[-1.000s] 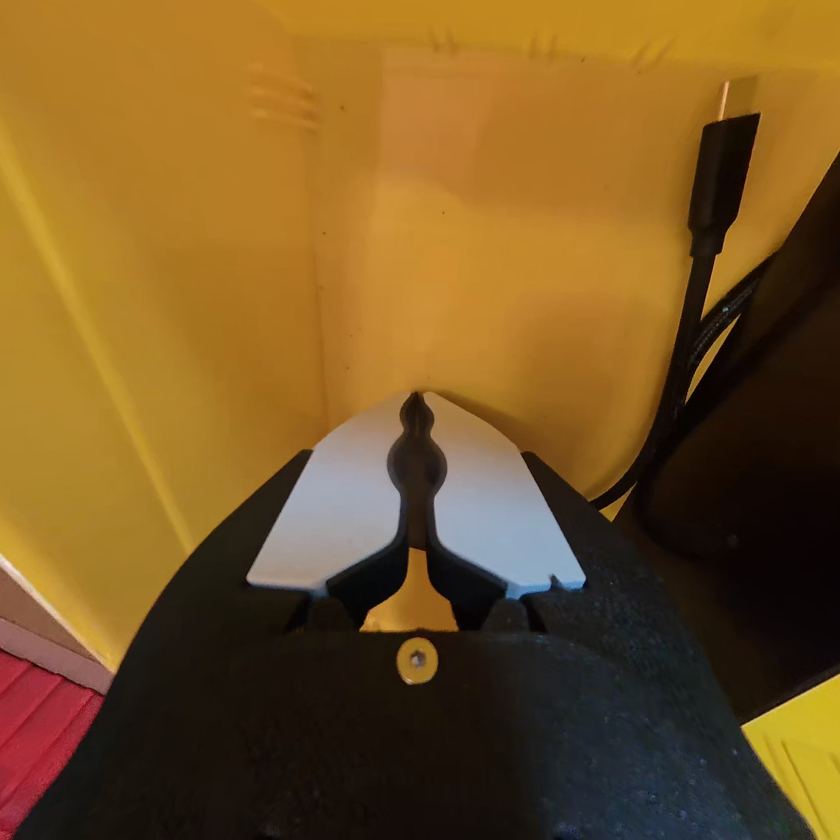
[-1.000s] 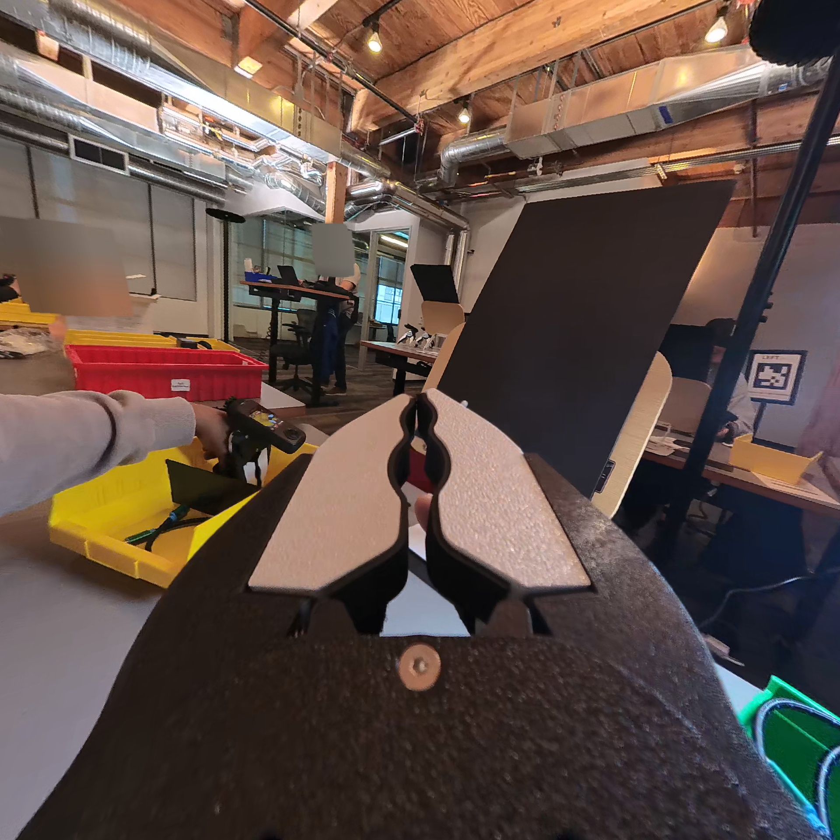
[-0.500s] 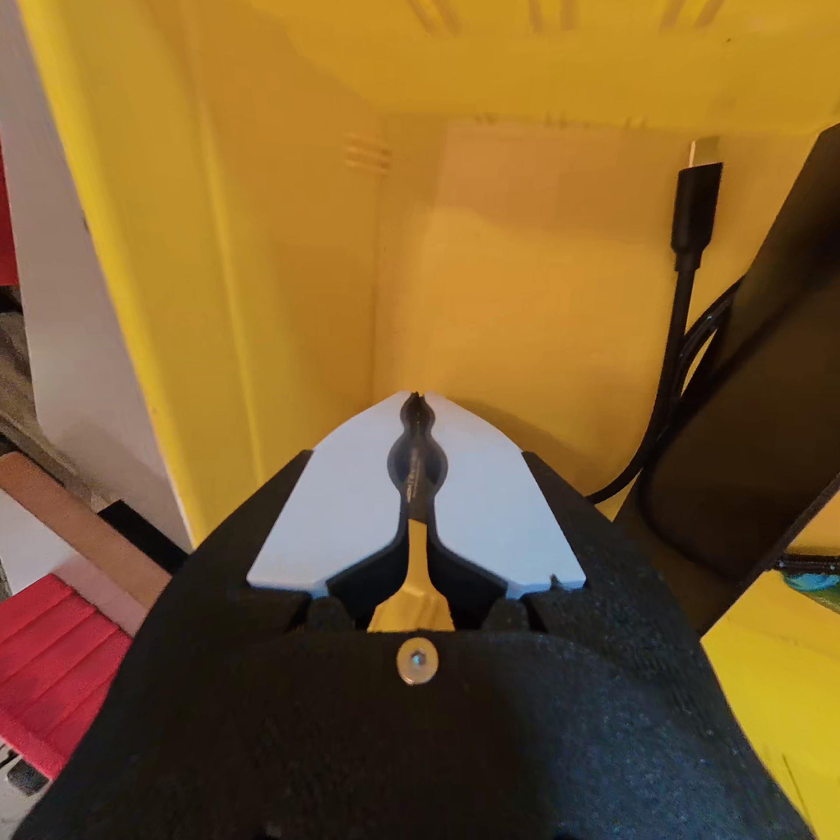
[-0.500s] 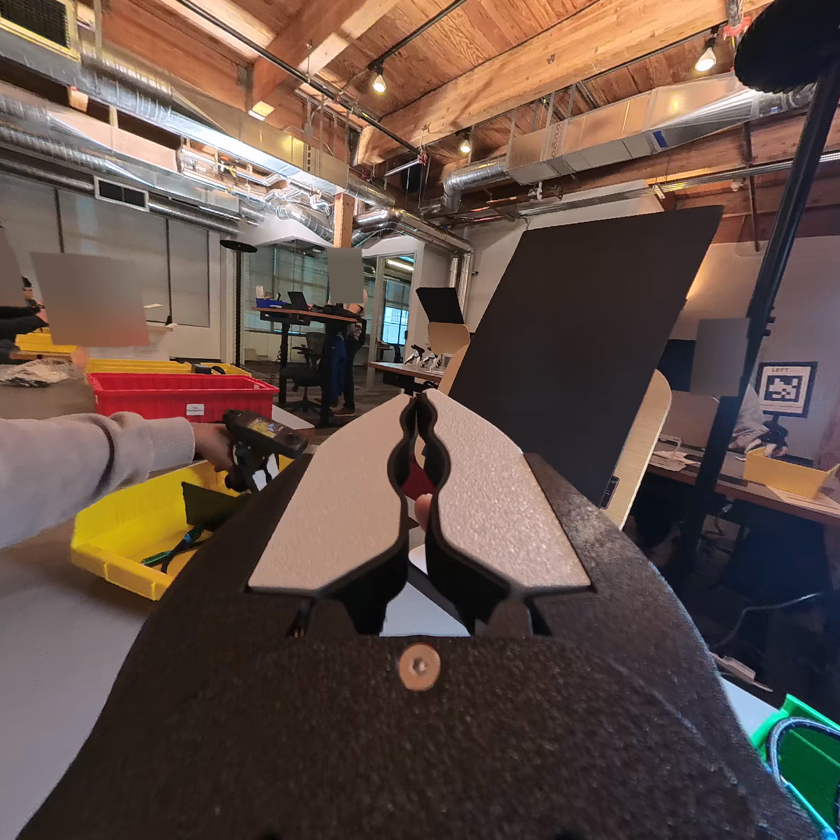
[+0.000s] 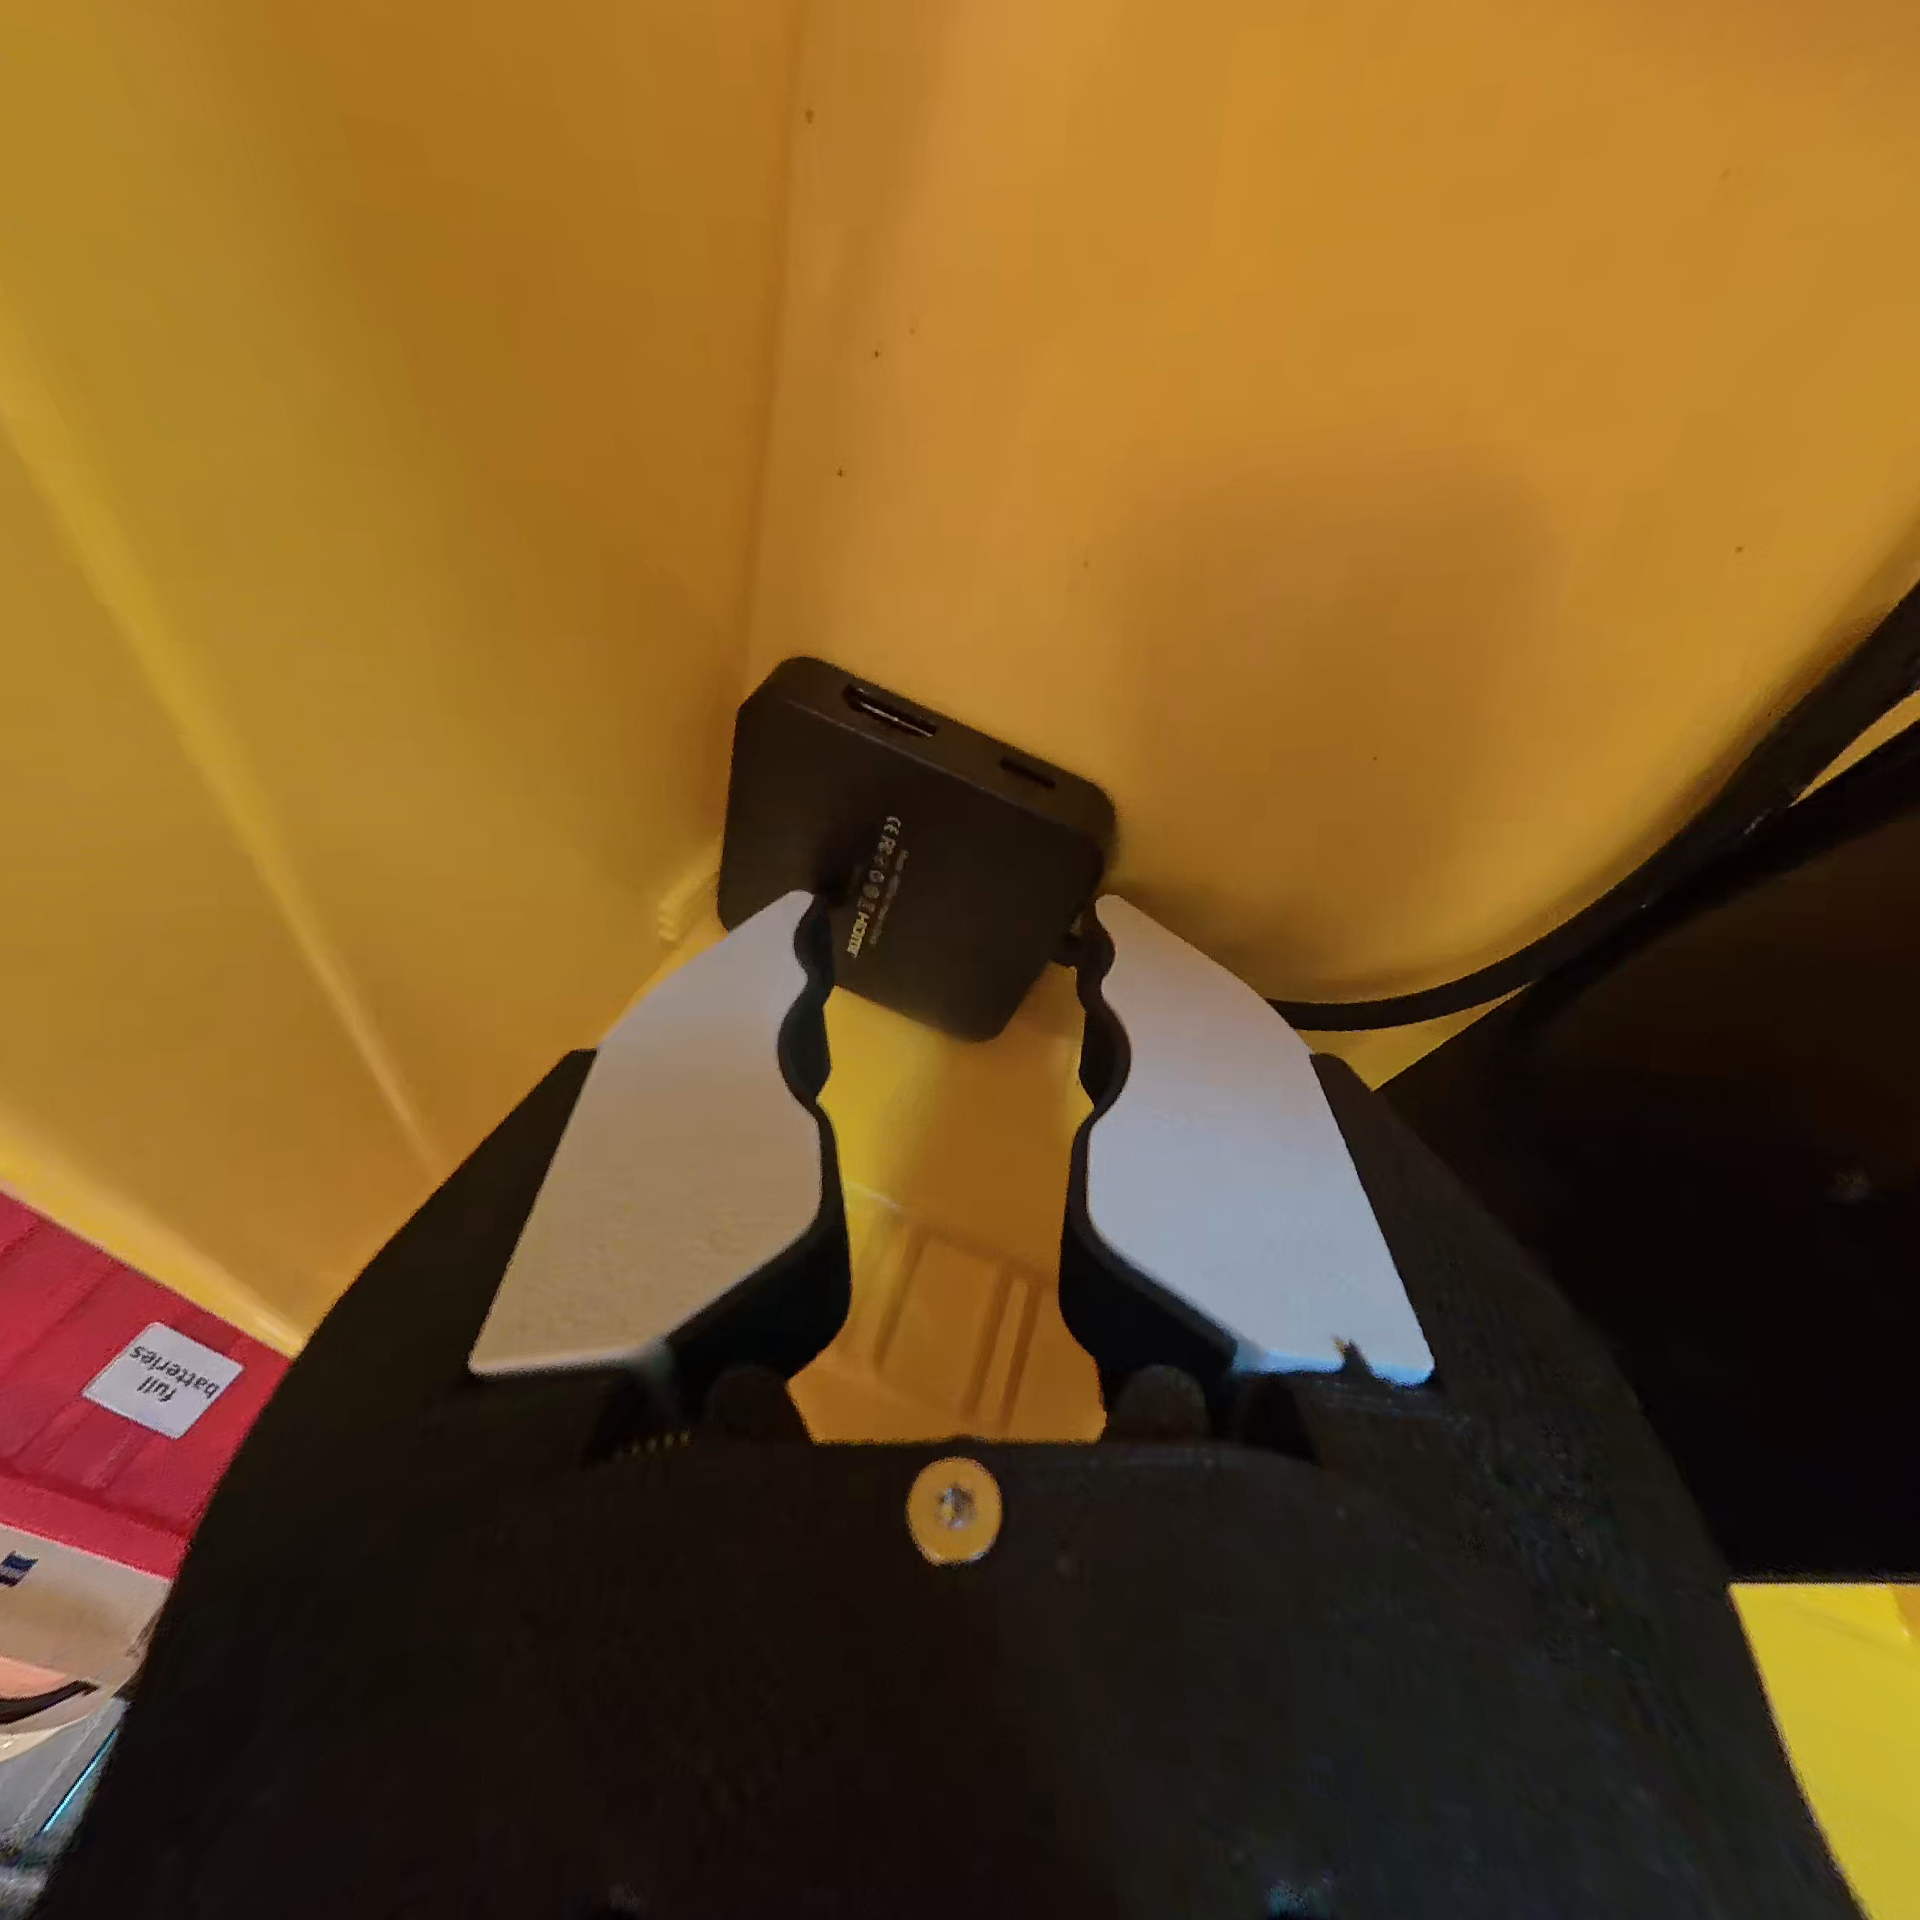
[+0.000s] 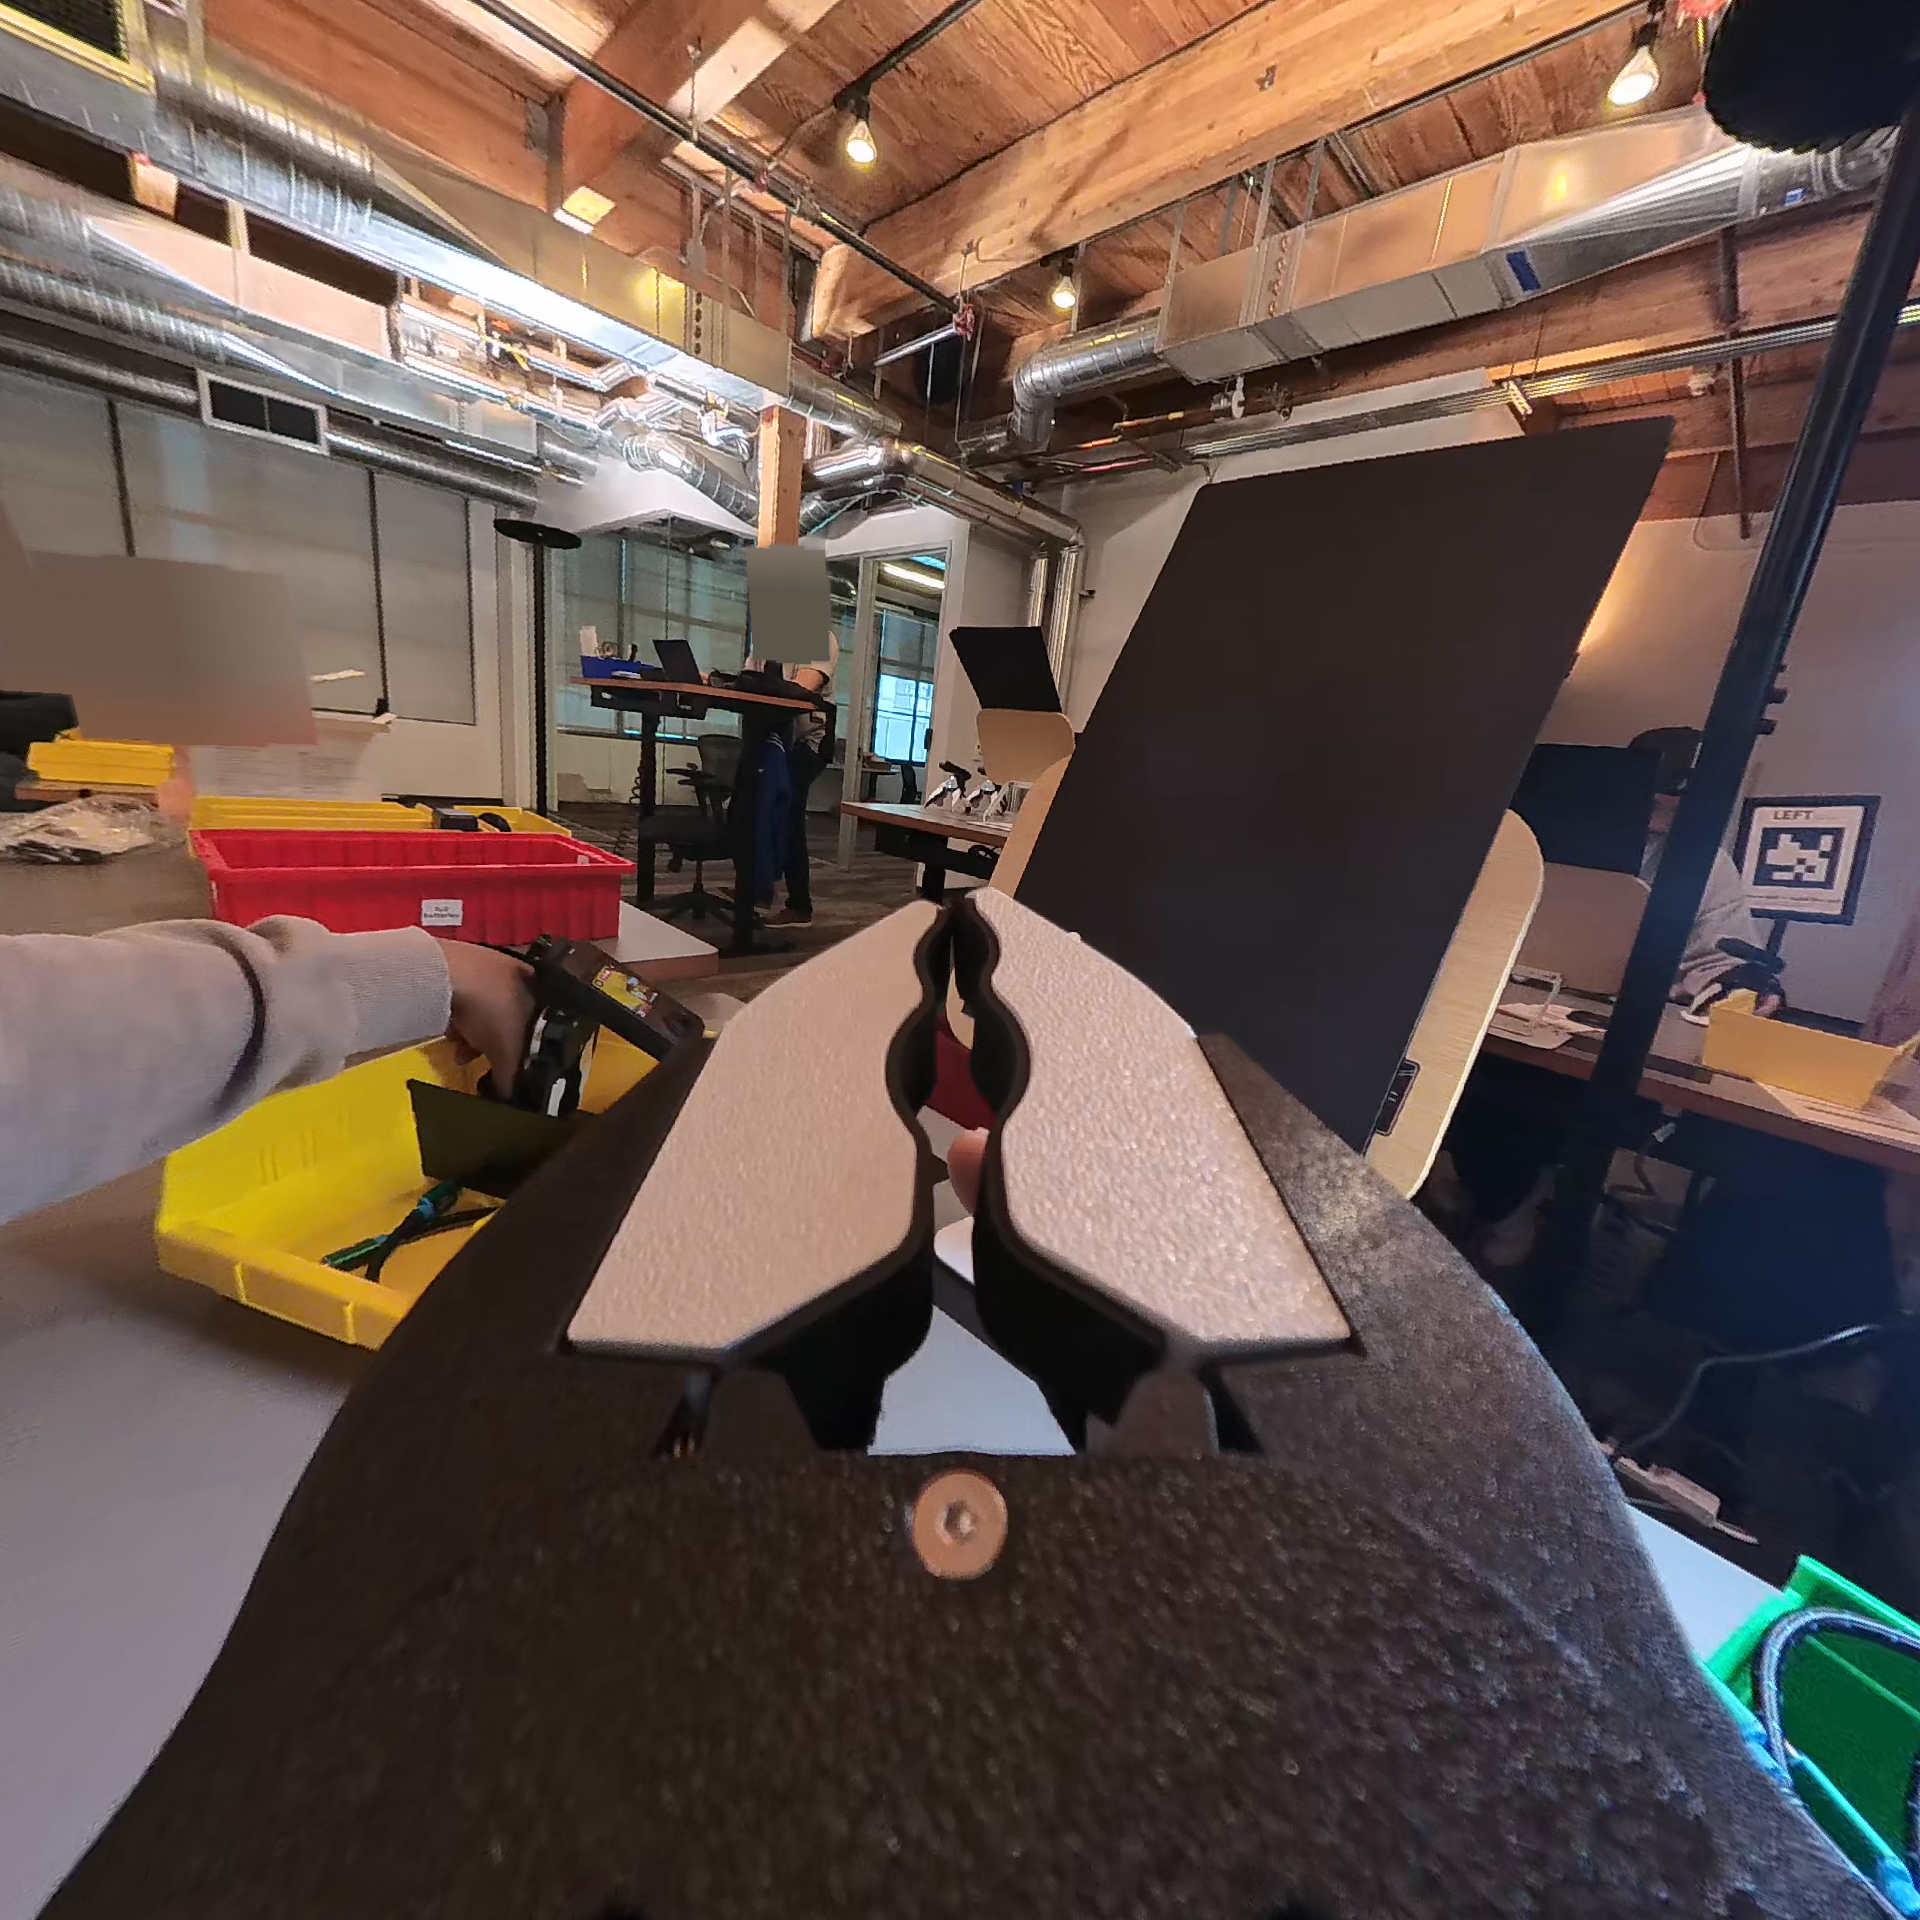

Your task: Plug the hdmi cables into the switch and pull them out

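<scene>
The black HDMI switch (image 5: pixel 935 831) lies in a corner of the yellow bin (image 5: pixel 416 520), underside toward me, two empty ports on its far edge. My left gripper (image 5: pixel 948 920) is open, its fingertips either side of the switch's near end; I cannot tell whether they touch it. A black cable (image 5: pixel 1662 914) runs along the bin wall at the right. My right gripper (image 6: pixel 951 914) is shut and empty, held up over the table. The right wrist view shows the left gripper (image 6: pixel 582 1029) in a hand, down in the yellow bin (image 6: pixel 270 1195).
A dark panel (image 5: pixel 1714 1247) stands in the bin right of the switch. A red bin (image 6: pixel 416 883) sits behind the yellow one. A large black board (image 6: pixel 1351 779) leans ahead of the right gripper. A green bin (image 6: pixel 1849 1714) with cables is at lower right. The gap from one gripper's tips to the other's is roughly 65 centimetres.
My left gripper has opened and dropped into the bin corner, where the switch now sits between its fingertips. The cable plug seen earlier is out of view. The right gripper has barely moved.
</scene>
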The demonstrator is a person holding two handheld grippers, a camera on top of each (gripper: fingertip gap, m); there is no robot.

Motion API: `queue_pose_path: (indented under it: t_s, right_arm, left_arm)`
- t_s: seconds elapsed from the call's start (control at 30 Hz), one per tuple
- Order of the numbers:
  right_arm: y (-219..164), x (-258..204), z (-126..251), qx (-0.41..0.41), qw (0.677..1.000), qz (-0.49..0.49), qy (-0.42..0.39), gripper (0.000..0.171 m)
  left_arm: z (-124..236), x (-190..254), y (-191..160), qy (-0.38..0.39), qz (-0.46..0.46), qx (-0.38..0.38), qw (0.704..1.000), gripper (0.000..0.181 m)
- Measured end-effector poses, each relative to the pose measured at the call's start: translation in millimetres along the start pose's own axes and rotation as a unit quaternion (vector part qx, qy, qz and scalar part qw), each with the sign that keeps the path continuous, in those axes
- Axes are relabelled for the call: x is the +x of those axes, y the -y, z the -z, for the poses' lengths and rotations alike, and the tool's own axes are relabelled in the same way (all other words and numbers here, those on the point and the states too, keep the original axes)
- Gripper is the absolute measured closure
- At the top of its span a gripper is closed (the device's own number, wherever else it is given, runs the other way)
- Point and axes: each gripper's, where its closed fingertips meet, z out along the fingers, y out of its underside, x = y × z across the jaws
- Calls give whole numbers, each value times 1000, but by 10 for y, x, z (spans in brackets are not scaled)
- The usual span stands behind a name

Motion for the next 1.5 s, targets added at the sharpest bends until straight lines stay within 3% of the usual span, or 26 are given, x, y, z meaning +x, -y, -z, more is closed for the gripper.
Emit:
queue_pose_path:
  t_s: [0.23,0.67,0.97,1.1,1.2,1.33,1.43,1.5]
  right_arm:
    - [22,57,47,3,1000,-1,-9,171]
    - [27,148,83,10,1000,-16,-16,171]
    - [6,144,68,7,1000,-18,-14,171]
    - [-11,134,52,4,1000,-18,-13,171]
    - [-43,119,27,-1,1000,-18,-9,171]
    - [-112,54,-41,-12,1000,-19,2,171]
    - [-186,-52,-121,-24,999,-13,17,171]
    - [-261,-166,-194,-34,999,-6,36,171]
  left_arm:
    - [4,4,22,12,-33,1,999,139]
    - [146,48,34,60,-67,68,994,162]
    - [529,-33,-11,77,-55,145,985,169]
    - [860,-42,13,78,-42,218,972,170]
    - [1274,37,66,74,-36,307,948,171]
    - [1885,297,142,52,-36,440,896,171]
    - [2406,656,220,2,-45,561,827,172]
    - [2777,973,252,-50,-62,638,766,172]
